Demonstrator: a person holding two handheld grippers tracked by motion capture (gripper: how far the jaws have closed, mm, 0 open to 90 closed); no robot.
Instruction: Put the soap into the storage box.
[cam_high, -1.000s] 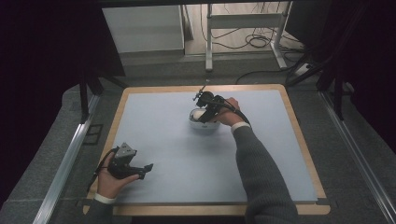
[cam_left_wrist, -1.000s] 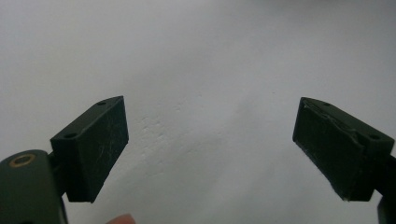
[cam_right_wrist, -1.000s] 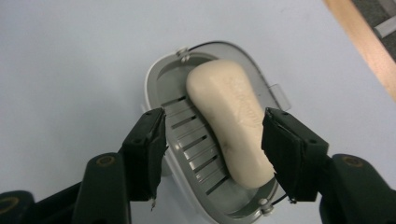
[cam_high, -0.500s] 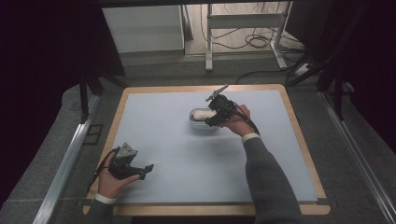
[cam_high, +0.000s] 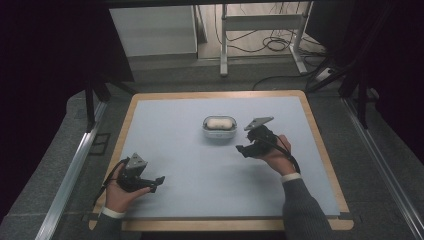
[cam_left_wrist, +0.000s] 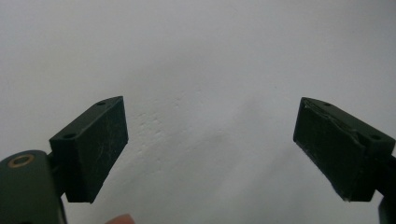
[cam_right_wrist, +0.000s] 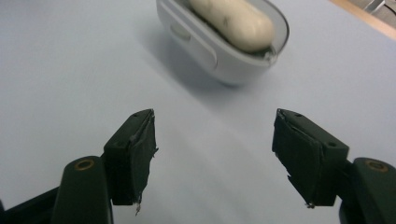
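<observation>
Both tongs sit apart and empty: right tongs (cam_high: 246, 148) just off the white case (cam_high: 219, 128) at 4 o'clock, left tongs (cam_high: 154, 182) idle. Probably between steps; next means regrasping the case.

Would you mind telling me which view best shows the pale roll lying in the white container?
The right gripper view: the roll lies close, though cropped at the top, inside the white container. The high view shows it whole but tiny. The left gripper view looks at bare table.

I've got the right gripper (cam_high: 246, 148) just beside the white case (cam_high: 219, 126), not touching it; left gripper (cam_high: 156, 181) sits near the mat's (cam_high: 200, 165) front-left corner.
</observation>
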